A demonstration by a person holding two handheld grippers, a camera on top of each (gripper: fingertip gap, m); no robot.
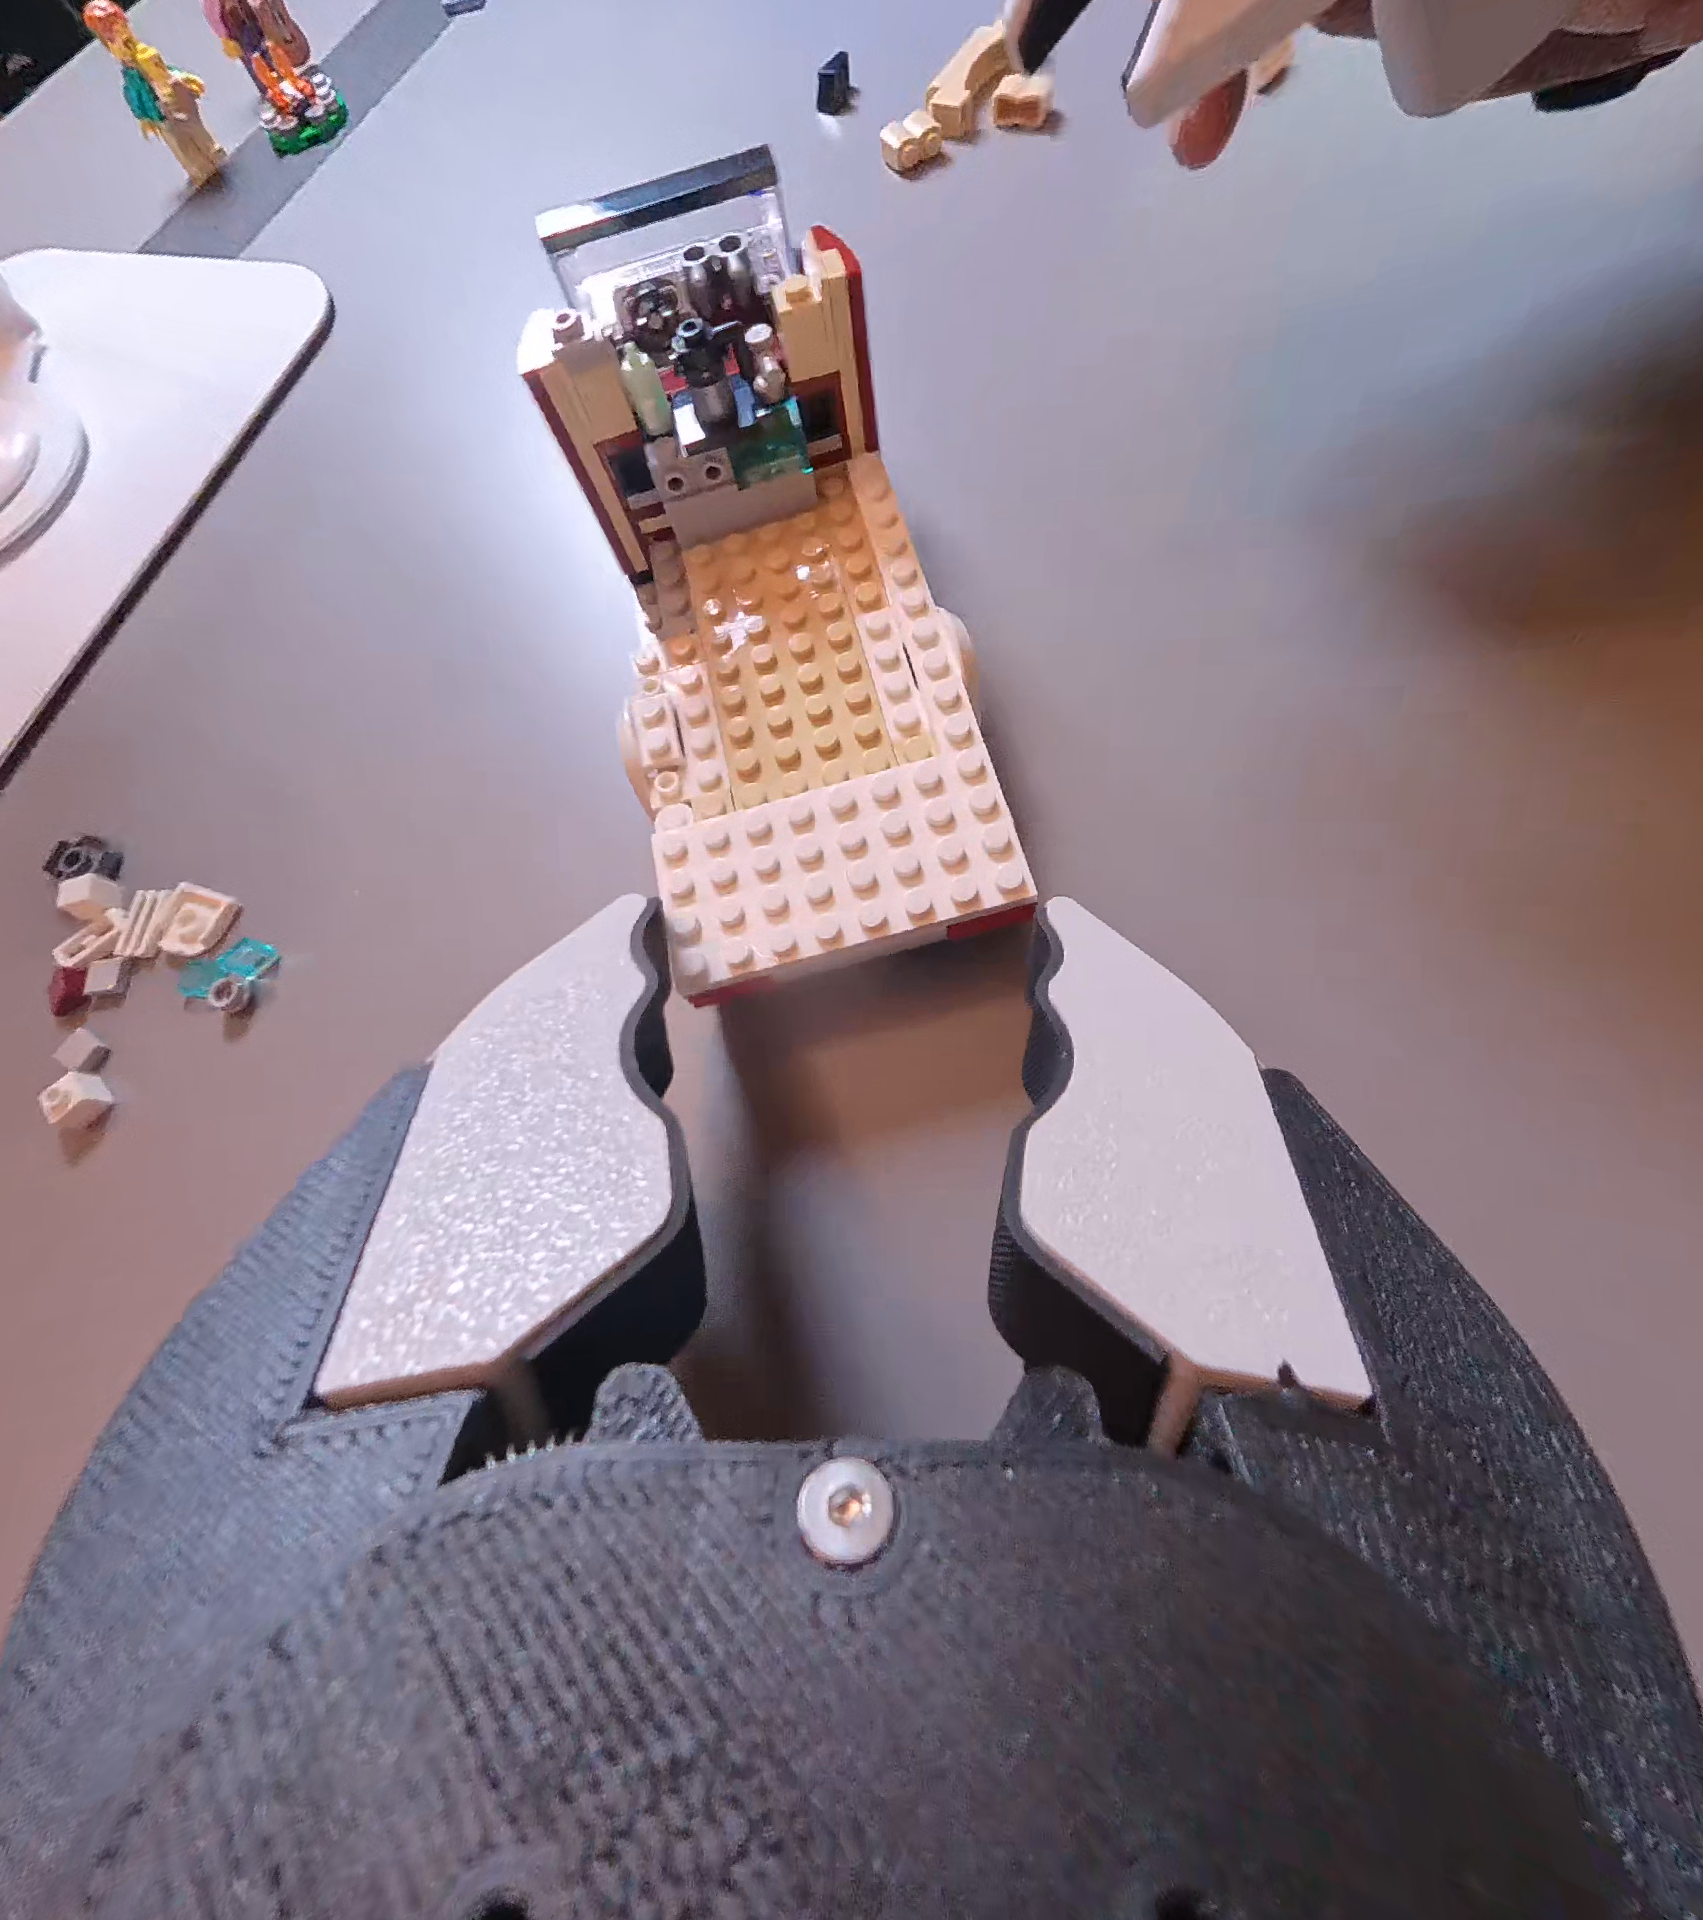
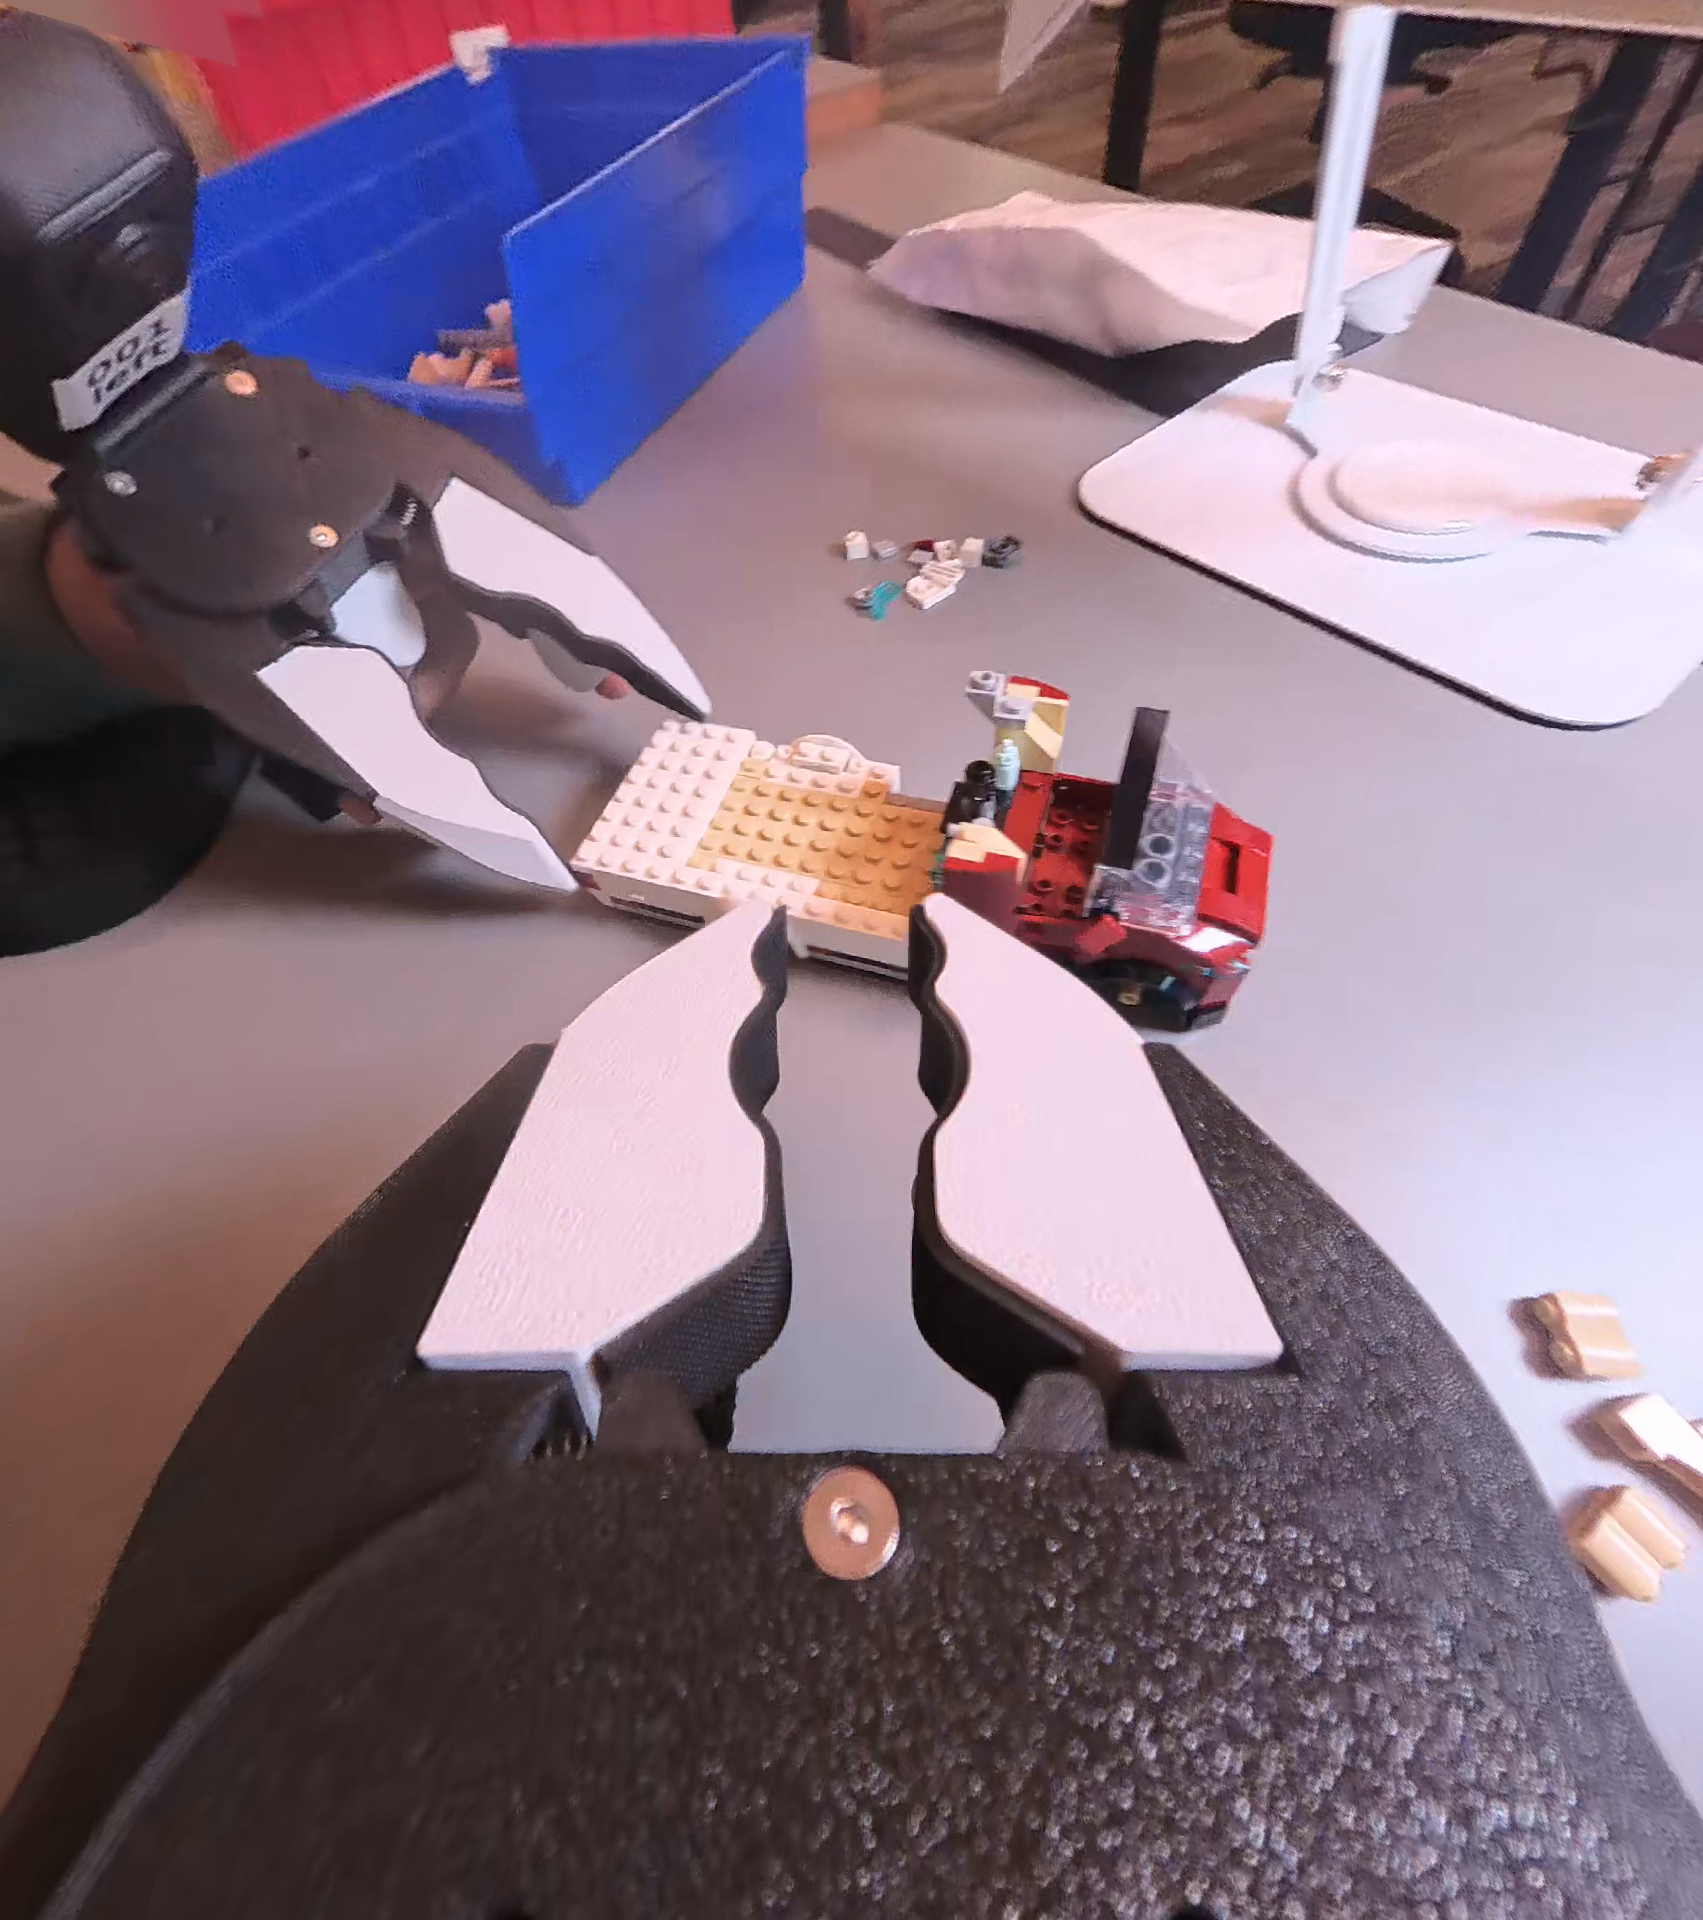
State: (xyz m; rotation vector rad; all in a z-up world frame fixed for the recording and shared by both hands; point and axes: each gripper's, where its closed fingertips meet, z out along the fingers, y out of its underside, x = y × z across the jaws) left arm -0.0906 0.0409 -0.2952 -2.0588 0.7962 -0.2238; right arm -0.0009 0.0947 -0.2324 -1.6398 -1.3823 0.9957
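The left gripper (image 1: 847, 914) stands spread around the rear of the brick-built truck (image 1: 805, 748) on the worktop (image 1: 1346, 831); the right gripper (image 2: 847, 925), narrowly parted, hovers bare beside it.

Your right gripper (image 1: 1138, 73) is cut off by the left wrist view's top edge and blurred. The blue bin's (image 2: 556, 239) contents are too small to identify. The white stand (image 2: 1449, 499) runs past the frame edge.
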